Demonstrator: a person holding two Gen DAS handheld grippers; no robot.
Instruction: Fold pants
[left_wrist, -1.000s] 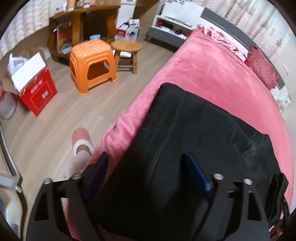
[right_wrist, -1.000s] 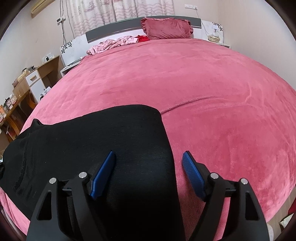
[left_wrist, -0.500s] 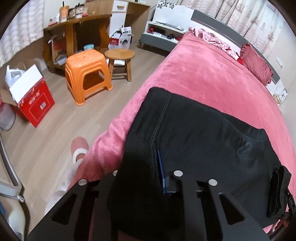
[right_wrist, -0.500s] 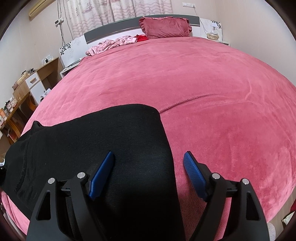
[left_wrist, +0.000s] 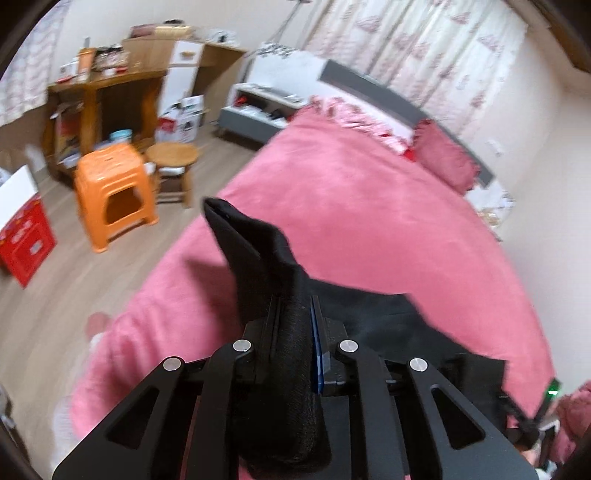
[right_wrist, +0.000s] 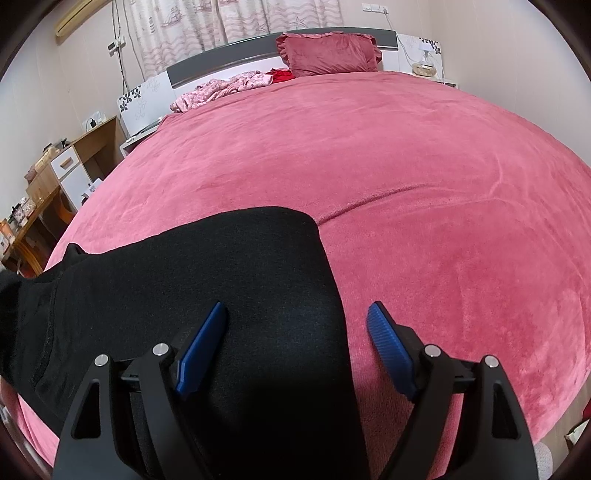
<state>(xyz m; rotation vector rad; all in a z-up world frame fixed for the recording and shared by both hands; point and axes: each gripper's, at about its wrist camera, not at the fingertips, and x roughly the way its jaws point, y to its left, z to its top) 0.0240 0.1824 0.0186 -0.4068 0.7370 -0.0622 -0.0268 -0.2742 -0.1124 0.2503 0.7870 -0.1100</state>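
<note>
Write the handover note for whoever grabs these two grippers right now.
Left gripper: shut on the pants, one end lifted off the bed.
Right gripper: open, straddling the pants' other end, which lies flat; nothing gripped.
Pants: black, along the near edge of the bed.
Done: left end pinched and raised.
Left: probably carry that end over toward the right end, lay it down, smooth, and fold again if needed.

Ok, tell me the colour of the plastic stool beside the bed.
Orange; the plastic stool shows only in the left wrist view.
</note>
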